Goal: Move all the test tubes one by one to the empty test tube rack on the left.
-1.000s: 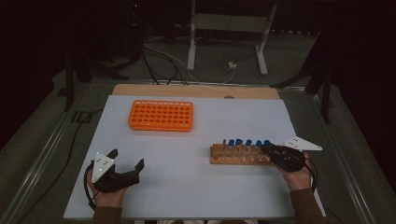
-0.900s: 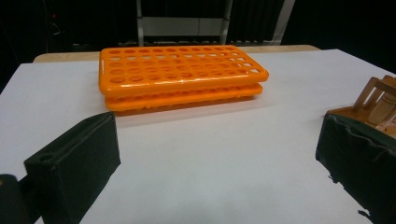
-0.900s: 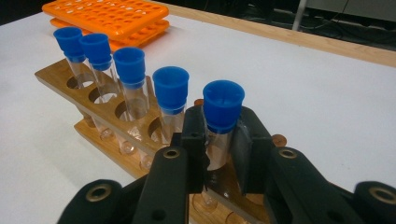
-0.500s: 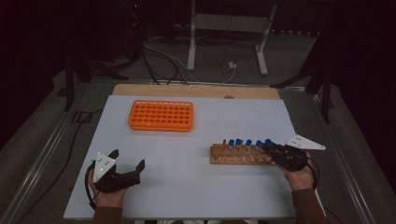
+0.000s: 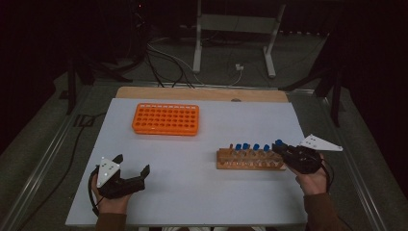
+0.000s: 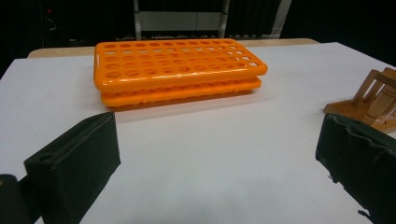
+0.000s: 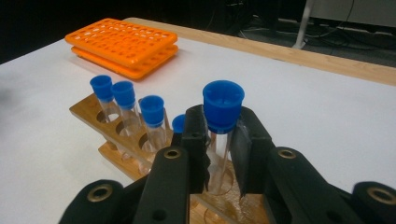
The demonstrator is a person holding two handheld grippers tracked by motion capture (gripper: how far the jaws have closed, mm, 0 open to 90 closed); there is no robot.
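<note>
A wooden rack (image 5: 248, 159) (image 7: 116, 140) on the white table holds several clear test tubes with blue caps (image 5: 245, 146) (image 7: 125, 93). My right gripper (image 5: 284, 150) (image 7: 220, 154) is shut on one blue-capped tube (image 7: 222, 121) (image 5: 278, 143) at the rack's right end; the tube stands upright, its cap a little above the others. An orange tube rack (image 5: 166, 118) (image 6: 177, 67) (image 7: 122, 44) with empty holes lies at the far left. My left gripper (image 5: 131, 169) (image 6: 215, 154) rests open near the front left edge, with nothing between its jaws.
The white table (image 5: 211, 192) has a wooden strip (image 5: 202, 94) along its far edge. Beyond the table, cables (image 5: 163, 53) and a metal stand (image 5: 235, 29) sit on the dark floor. Bare table lies between the two racks.
The right gripper and the tube in it have shifted slightly; the tube's cap now stands a bit higher than the others. The left gripper has kept still.
</note>
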